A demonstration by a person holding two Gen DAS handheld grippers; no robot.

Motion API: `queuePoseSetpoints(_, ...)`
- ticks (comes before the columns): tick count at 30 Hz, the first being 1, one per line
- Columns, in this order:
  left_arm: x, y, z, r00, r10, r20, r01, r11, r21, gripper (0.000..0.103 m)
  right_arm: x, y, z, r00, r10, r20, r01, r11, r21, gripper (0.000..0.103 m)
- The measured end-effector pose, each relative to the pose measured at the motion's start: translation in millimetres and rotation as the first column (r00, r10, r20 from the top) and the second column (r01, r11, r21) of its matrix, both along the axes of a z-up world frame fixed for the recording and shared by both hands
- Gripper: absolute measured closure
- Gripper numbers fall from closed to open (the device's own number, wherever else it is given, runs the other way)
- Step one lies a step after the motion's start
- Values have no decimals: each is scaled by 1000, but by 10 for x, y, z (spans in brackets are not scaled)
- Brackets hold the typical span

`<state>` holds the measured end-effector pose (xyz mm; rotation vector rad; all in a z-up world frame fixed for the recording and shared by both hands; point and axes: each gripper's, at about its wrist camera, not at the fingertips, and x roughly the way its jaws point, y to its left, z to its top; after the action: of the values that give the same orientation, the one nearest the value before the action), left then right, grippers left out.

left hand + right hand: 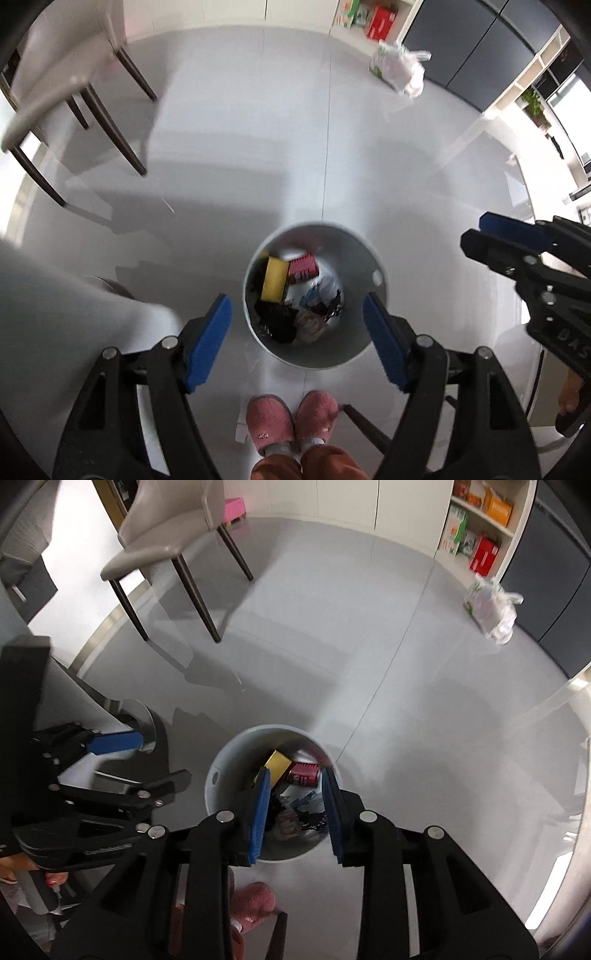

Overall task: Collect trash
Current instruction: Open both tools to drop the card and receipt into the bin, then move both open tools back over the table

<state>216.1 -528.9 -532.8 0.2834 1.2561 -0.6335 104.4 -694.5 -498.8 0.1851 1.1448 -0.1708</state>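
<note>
A round grey trash bin [364, 254] stands on the floor below both grippers, also in the right wrist view [225, 762]. It holds a yellow box [274, 283], a red packet [303, 269] and several dark and crumpled wrappers. My left gripper [297, 339] is open and empty, its blue pads straddling the bin from above. My right gripper [294, 808] is open and empty above the bin; it also shows at the right of the left wrist view [517, 243]. The left gripper shows at the left of the right wrist view [147, 760].
A grey chair [166, 546] stands on the glossy grey floor at the far left. A tied clear plastic bag [493, 609] lies by the shelf with boxes [480, 535]. The person's pink slippers [291, 421] are just behind the bin. A table base [144, 720] is left of the bin.
</note>
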Motion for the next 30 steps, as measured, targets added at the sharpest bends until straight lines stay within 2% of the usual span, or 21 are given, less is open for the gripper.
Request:
queuePoseSetpoints(4,-23,82,824,998,31,50,-29,999,-42,30,-32,32,679,1000,4,31,-3,999,-33,75)
queuePoseSetpoints(10,-31,289,1877,990,67,125,-54,993,-108,30,-20,199,1624,996,39,84,-34,998,-62,75)
queuePoseSetpoints(14,-29,531,2432,978,108,180,-83,986,-142,30,38,442,2171,987,101,129,-91,993,-80,75)
queuePoseSetpoints(17,8,799,2691,965,161,209,-128,979,-159,30,137,667,2462,975,160,155,-146,985,-95,75)
queuePoseSetpoints(20,29,1155,2906,941,234,244,-198,967,-162,30,273,958,2695,957,229,177,-214,972,-99,75)
queuePoseSetpoints(24,60,1783,3119,896,362,258,-325,929,-175,30,506,1452,2923,921,334,202,-321,942,-95,75)
queuePoseSetpoints(27,32,2312,3260,848,452,277,-418,891,-176,30,714,1943,3051,879,422,223,-412,906,-91,75)
queuePoseSetpoints(30,-22,2893,3375,789,543,288,-512,840,-181,30,917,2494,3132,827,508,242,-502,860,-91,75)
